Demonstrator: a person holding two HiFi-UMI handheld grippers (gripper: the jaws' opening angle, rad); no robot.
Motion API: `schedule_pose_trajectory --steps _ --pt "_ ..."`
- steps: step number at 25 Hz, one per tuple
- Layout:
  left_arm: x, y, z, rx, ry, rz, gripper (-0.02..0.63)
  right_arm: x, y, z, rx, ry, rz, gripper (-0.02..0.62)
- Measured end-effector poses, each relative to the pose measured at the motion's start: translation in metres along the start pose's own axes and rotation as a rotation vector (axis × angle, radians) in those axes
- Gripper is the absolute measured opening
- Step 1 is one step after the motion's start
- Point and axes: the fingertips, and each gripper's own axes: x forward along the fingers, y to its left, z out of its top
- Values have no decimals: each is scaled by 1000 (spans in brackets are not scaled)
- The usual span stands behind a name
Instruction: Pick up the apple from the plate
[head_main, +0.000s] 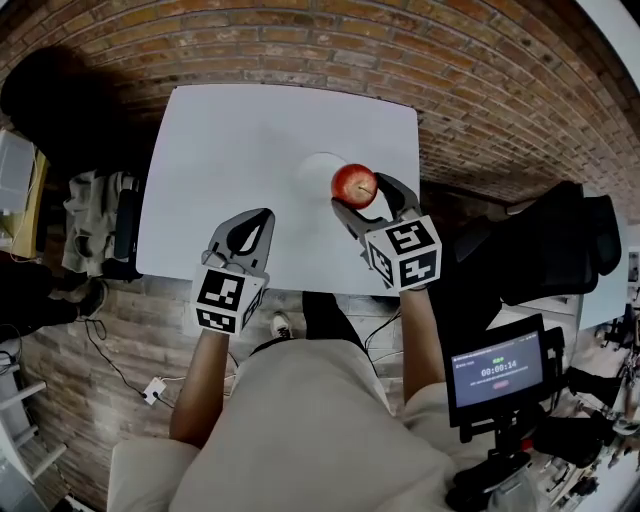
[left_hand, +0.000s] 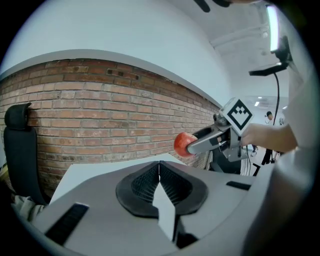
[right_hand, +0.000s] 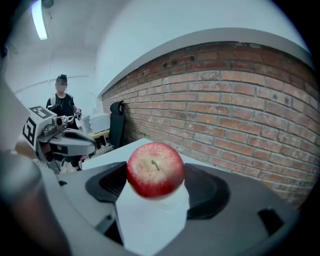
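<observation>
A red apple sits between the jaws of my right gripper, which is shut on it and holds it just above the white table. In the right gripper view the apple fills the gap between the dark pads, stem facing the camera. The white plate lies on the table directly behind the apple, faint against the tabletop. My left gripper hovers over the table's near edge, shut with nothing in it. From the left gripper view the apple shows at the tip of the right gripper.
The white table stands on a brick floor. A black chair is to the right, a dark chair and clutter to the left. A screen on a stand is at lower right. A person stands far off.
</observation>
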Motion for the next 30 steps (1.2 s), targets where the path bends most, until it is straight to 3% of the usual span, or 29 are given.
schedule_pose_trajectory --steps 30 --pt "-42 -68 83 180 -185 -62 6 -143 32 32 7 -221 -114 360"
